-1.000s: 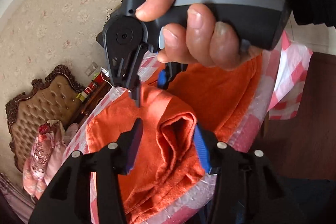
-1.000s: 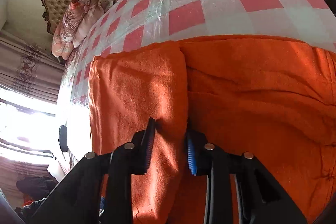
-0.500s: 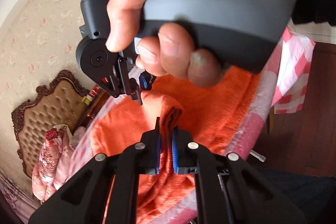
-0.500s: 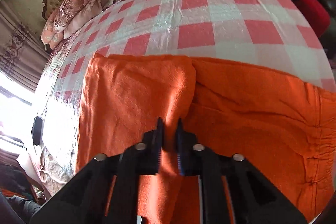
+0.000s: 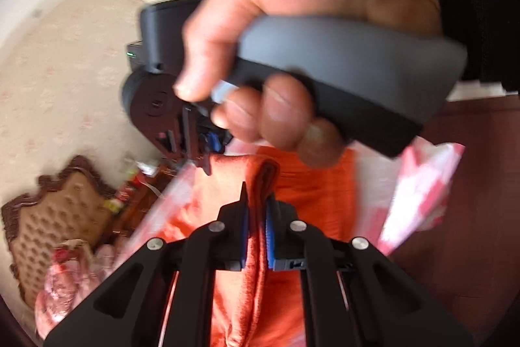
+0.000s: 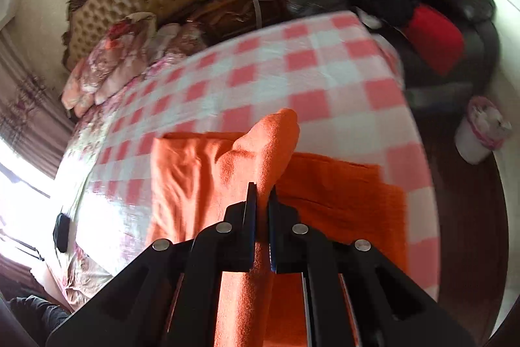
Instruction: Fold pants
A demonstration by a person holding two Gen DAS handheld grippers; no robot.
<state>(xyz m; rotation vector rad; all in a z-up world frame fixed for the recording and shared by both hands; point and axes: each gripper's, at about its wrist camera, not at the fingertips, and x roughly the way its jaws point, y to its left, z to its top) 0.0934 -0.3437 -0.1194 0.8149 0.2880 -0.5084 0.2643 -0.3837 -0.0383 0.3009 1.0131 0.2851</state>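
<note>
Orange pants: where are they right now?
The orange pants lie on the pink-checked bed cover, near its front edge in the right wrist view. One fold is pinched in the right gripper, another in the left gripper.

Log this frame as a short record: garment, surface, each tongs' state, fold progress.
garment: orange pants, part lifted off the bed
surface: bed with a pink and white checked cover
left tongs: shut on a bunched fold of the orange pants
right tongs: shut on a raised edge of the orange pants
right hand: wrapped round the right tongs' handle, in the left view
fold progress: fabric pinched and raised, not yet laid over
</note>
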